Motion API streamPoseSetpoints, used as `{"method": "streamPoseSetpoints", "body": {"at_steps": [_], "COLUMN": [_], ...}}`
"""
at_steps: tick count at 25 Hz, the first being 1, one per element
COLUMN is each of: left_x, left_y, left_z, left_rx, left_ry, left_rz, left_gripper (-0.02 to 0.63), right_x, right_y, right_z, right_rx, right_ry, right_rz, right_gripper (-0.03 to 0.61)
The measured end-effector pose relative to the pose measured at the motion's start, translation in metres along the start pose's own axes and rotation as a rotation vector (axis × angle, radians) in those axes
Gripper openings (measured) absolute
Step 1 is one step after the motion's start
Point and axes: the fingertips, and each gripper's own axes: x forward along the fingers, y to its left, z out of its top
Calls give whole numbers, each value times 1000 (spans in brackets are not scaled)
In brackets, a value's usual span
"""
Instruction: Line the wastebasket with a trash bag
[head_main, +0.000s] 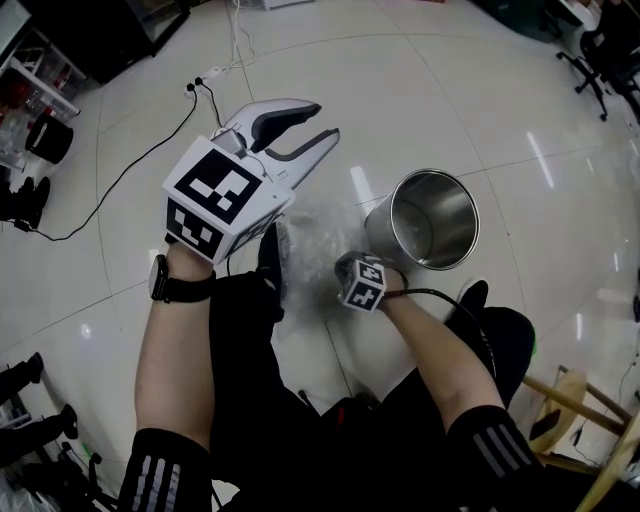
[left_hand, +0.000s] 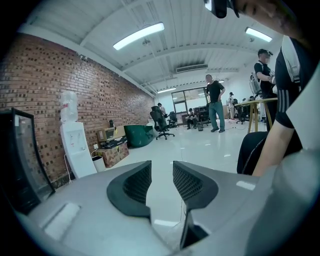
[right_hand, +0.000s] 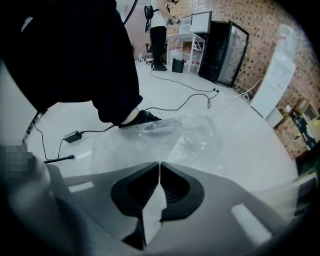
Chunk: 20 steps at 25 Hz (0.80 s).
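A shiny metal wastebasket (head_main: 380, 228) stands upright and unlined on the white floor. The clear, crumpled trash bag (head_main: 315, 225) lies on the floor just left of it, next to my shoe. My right gripper (head_main: 358, 280) is low over the bag's near edge. In the right gripper view its jaws (right_hand: 159, 167) are closed tip to tip, and the bag's film (right_hand: 190, 137) runs right up into them. My left gripper (head_main: 322, 120) is held high above the bag, pointing away. Its fingers (left_hand: 135, 182) stand apart with only floor showing between them.
A black cable (head_main: 120, 180) runs across the floor from a power strip (head_main: 205, 78) at the far left. A wooden stool (head_main: 580, 410) stands at the lower right and an office chair (head_main: 590, 60) at the far right. A cable adapter (right_hand: 72, 136) lies beside the bag.
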Motion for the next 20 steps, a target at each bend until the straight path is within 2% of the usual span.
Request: {"method": "streamPoseSetpoints", "body": {"at_steps": [8, 15, 20], "left_x": [8, 16, 17], "left_y": [-3, -8, -9], "left_z": [8, 18, 26], "left_rx": [1, 4, -1], "left_ry": [-8, -22, -44], "left_rz": [-6, -12, -2], "left_gripper": [127, 127, 127], "right_x": [-50, -130, -199], "right_y": [-28, -61, -92], "right_z": [43, 77, 91], "right_rx": [50, 86, 123], "right_ry": [-156, -304, -399], "right_rz": [-78, -180, -290], "right_gripper": [8, 8, 8]}}
